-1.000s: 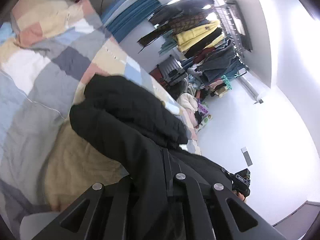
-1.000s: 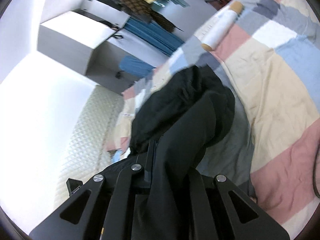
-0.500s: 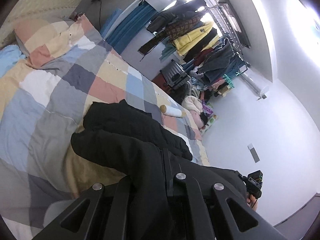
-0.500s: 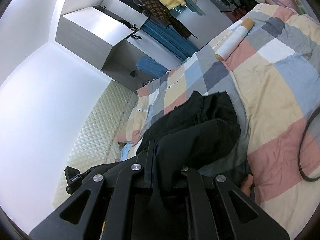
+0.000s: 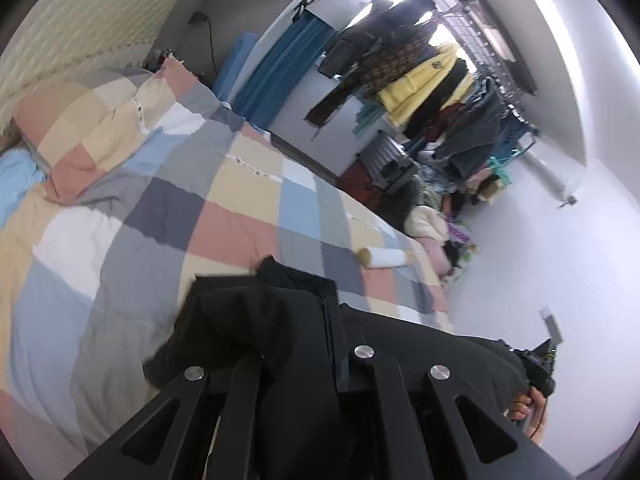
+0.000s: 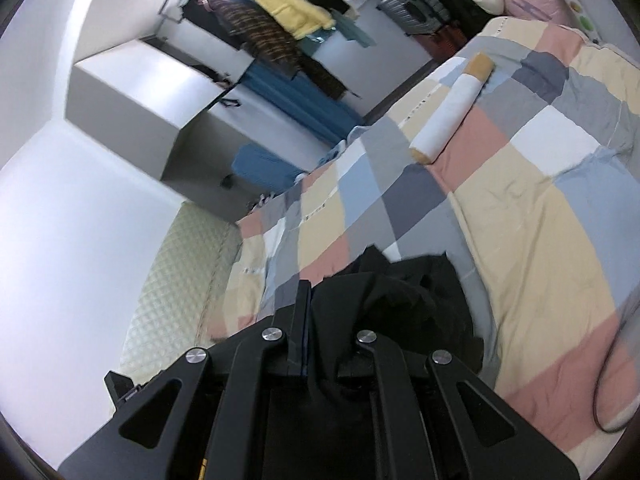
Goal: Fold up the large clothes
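Checked quilt (image 5: 168, 216), black garment (image 5: 256, 320) between both jaws

A bed (image 5: 168, 208) covered by a patchwork quilt (image 6: 540, 216) of pink, cream, grey and blue squares carries a white roll with tan ends (image 6: 450, 114) and a patchwork pillow (image 5: 76, 120) by the padded headboard (image 5: 80, 24).

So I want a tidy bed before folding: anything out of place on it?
Yes: a white roll with tan ends lies askew on the patchwork quilt, beyond the black garment both grippers clamp.
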`<state>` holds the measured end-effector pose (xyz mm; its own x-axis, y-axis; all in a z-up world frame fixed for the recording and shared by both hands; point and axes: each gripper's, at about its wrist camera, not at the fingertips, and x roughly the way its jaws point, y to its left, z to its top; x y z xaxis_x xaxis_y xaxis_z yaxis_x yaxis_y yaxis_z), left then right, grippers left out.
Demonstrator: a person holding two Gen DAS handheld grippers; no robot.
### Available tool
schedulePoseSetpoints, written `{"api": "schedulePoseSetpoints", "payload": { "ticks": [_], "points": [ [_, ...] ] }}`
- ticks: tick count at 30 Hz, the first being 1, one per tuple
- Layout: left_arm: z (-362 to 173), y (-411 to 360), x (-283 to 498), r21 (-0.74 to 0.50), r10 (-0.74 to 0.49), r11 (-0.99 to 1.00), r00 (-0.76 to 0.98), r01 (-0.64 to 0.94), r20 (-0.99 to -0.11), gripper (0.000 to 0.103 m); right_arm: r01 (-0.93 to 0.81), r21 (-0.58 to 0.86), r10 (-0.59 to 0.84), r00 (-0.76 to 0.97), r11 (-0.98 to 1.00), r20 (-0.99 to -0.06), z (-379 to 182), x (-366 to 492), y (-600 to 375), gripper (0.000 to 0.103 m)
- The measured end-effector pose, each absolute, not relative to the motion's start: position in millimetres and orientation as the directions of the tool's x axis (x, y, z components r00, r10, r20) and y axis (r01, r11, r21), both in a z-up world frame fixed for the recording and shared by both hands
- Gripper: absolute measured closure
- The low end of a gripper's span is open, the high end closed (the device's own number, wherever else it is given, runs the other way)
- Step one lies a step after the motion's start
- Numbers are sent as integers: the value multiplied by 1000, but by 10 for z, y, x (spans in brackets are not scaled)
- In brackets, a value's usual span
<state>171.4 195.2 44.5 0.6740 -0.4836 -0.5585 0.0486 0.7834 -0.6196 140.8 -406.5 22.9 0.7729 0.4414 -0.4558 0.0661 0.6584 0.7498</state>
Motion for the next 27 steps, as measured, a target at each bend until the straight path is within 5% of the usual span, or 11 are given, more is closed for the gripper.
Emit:
{"api": "schedulePoseSetpoints", "payload": {
  "ticks": [14, 19, 27],
  "points": [
    [-475, 1546, 3637, -426, -268, 892, 582, -152, -768, 94, 282, 581, 229, 723, 763, -652, -448, 3045, -4082, 95],
    [-1097, 1363, 3998, -360, -224, 916, 516, -178, -827, 94, 347, 373, 90, 617, 861, -782, -1033, 3457, -3907, 95],
    [-1343, 1419, 4058, -423, -286, 882, 477, -209, -831, 94, 379, 457, 161, 601, 805, -783, -1432, 3459, -4072, 96]
  ]
}}
